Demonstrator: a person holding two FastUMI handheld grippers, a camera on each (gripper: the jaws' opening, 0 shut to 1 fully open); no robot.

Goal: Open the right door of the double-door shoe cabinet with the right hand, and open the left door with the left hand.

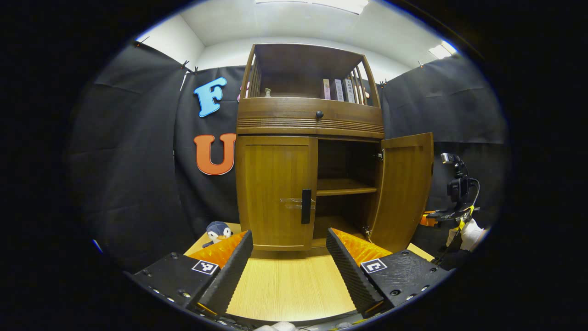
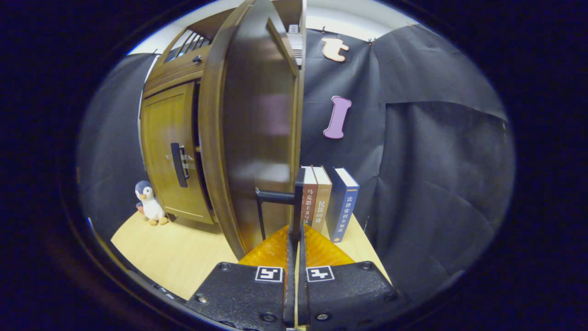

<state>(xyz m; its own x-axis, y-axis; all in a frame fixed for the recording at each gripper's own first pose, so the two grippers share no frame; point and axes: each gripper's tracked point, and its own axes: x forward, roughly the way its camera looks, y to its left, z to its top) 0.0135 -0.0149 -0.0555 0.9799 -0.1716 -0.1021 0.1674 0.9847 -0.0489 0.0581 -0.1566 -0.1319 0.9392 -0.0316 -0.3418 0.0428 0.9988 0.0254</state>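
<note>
Penguin toy (image 1: 217, 231) beside shut left door (image 1: 276, 191), left jaws spread, right jaws pinching right door handle (image 2: 297, 202)

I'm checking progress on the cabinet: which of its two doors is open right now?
The right door is open, swung out so the shelf inside shows, with the right gripper shut on its handle. The left door sits closed, flush with the cabinet front.

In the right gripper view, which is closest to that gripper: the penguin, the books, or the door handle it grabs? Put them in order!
1. Right door handle: pinched between the right gripper's fingers.
2. Books: just behind the handle, standing on the table by the wall.
3. Penguin: farthest, off to the view's left beside the closed left door.
</note>
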